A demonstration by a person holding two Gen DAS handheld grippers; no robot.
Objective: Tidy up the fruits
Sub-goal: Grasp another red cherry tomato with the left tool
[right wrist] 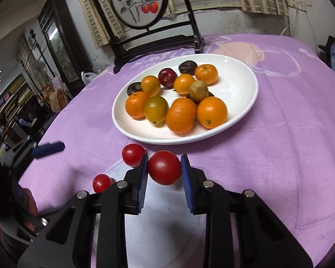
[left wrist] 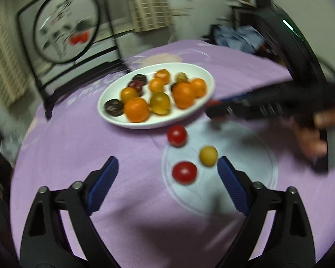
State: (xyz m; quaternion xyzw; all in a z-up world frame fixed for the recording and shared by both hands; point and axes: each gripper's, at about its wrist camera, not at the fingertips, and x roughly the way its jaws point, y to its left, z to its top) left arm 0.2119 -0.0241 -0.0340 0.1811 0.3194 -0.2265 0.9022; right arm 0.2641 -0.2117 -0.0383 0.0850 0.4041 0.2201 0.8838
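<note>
A plate [right wrist: 241, 102] of mixed fruit sat mid-table [right wrist: 290, 156], before a framed screen [right wrist: 143, 11]. Nearer the camera, three tomatoes [right wrist: 133, 158] lay apparently on a clear dish [left wrist: 252, 156].

A home dining room: round table in lilac tablecloth [right wrist: 279, 134], painted screen [right wrist: 140, 6] at twelve o'clock, wooden cabinet [right wrist: 60, 40] at ten.

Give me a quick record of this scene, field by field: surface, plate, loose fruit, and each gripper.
surface: purple tablecloth
plate: white plate, holding oranges and dark fruits
loose fruit: two red tomatoes and a yellow one on the cloth
right gripper: shut on a red tomato
left gripper: open, empty
</note>
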